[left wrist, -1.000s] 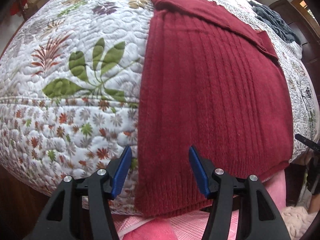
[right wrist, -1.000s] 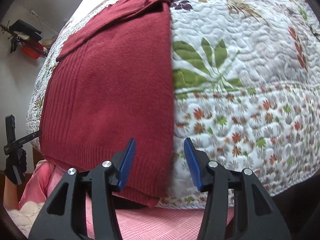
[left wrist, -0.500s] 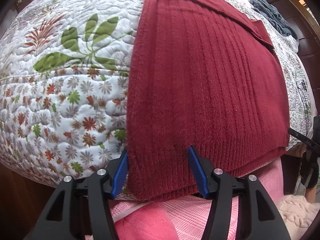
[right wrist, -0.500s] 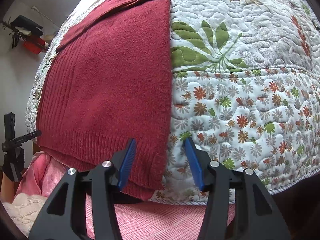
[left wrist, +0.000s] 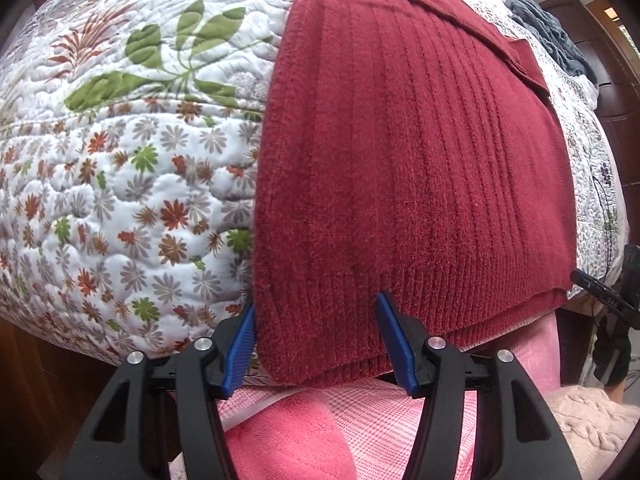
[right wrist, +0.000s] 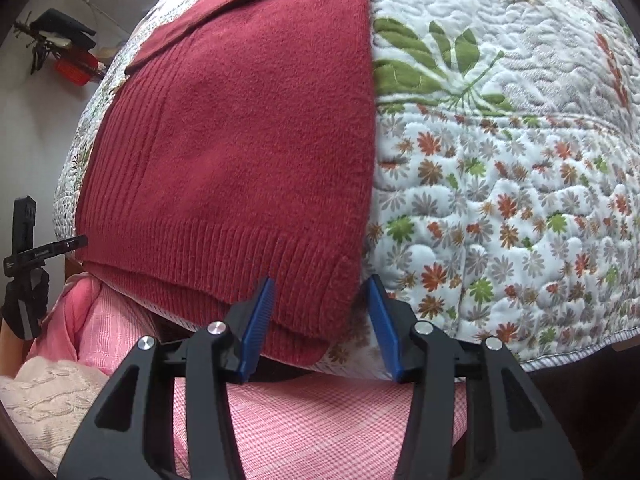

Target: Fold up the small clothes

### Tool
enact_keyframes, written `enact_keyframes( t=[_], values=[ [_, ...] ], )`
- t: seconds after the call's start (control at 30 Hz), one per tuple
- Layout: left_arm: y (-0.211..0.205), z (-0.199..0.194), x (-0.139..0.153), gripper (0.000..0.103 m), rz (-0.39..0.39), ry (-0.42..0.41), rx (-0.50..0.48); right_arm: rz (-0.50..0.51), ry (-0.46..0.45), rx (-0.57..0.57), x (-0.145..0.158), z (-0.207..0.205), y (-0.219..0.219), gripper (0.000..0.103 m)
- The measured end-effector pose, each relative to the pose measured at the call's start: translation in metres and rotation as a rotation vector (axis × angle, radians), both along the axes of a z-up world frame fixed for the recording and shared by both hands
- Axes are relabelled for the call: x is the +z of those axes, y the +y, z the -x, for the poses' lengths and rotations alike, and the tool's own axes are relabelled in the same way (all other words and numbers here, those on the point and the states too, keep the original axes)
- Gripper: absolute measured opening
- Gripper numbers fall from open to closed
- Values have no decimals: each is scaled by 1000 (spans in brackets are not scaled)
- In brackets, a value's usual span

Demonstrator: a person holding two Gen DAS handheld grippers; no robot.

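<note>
A dark red ribbed knit sweater (left wrist: 416, 152) lies flat on the floral quilt (left wrist: 132, 184), its ribbed hem hanging over the bed's near edge. In the left wrist view my left gripper (left wrist: 316, 344) is open, its blue pads on either side of the hem's left corner. In the right wrist view the same sweater (right wrist: 248, 132) fills the left half, and my right gripper (right wrist: 320, 324) is open with its pads straddling the hem's right corner. A sleeve is folded across the sweater's far end.
Pink checked fabric (right wrist: 320, 432) and a pink towel (left wrist: 288, 436) lie below the bed edge. A pale cable-knit garment (left wrist: 592, 428) sits at the lower right. A grey-blue garment (left wrist: 552, 36) lies far back by dark wooden furniture. The quilt (right wrist: 500, 200) extends right.
Both grippers have moved forward to the sweater's hem, so each open pair of pads now brackets a bottom corner. The sweater has not moved.
</note>
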State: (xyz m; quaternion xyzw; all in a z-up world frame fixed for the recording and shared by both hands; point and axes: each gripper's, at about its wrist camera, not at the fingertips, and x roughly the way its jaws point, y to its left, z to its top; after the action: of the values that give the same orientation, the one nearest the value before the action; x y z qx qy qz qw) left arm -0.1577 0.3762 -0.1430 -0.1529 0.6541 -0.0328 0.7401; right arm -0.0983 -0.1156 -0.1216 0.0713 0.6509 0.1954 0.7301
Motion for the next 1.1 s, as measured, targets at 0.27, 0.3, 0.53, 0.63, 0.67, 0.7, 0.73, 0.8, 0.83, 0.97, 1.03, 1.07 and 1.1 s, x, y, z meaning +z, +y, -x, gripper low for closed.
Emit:
enact_keyframes(
  t=[0.27, 0.3, 0.53, 0.63, 0.67, 0.7, 0.73, 0.8, 0.83, 0.97, 1.03, 1.07, 1.1],
  values=[
    [5, 1, 1, 23, -4, 2, 55, -60, 46, 21, -9, 0, 14, 12],
    [7, 2, 3, 18, 17, -2, 65, -81, 48, 12, -7, 0, 12, 6],
    [18, 0, 20, 6, 157, -56, 91, -264, 55, -39, 9, -7, -4, 5],
    [18, -10, 36, 6, 212, -105, 98, -357, 42, -72, 22, -15, -12, 5],
    [19, -13, 41, 6, 221, -119, 101, -381, 36, -82, 27, -19, -14, 5],
    [21, -17, 47, 6, 230, -138, 103, -395, 30, -86, 29, -23, -15, 5],
    [23, -21, 51, 6, 237, -155, 104, -406, 20, -90, 33, -28, -17, 5],
    [27, -30, 60, 6, 248, -184, 111, -418, 7, -91, 40, -39, -18, 5],
    [29, -34, 64, 6, 251, -199, 115, -424, 0, -92, 43, -45, -17, 5],
    [36, -57, 76, 6, 238, -254, 136, -415, -23, -98, 49, -70, -16, 5],
    [36, -70, 77, 6, 247, -269, 151, -414, -25, -109, 50, -84, -15, 5],
    [35, -79, 77, 6, 244, -278, 157, -420, -24, -116, 49, -92, -15, 5],
    [37, -84, 78, 6, 239, -283, 162, -421, -20, -124, 48, -98, -16, 5]
  ],
)
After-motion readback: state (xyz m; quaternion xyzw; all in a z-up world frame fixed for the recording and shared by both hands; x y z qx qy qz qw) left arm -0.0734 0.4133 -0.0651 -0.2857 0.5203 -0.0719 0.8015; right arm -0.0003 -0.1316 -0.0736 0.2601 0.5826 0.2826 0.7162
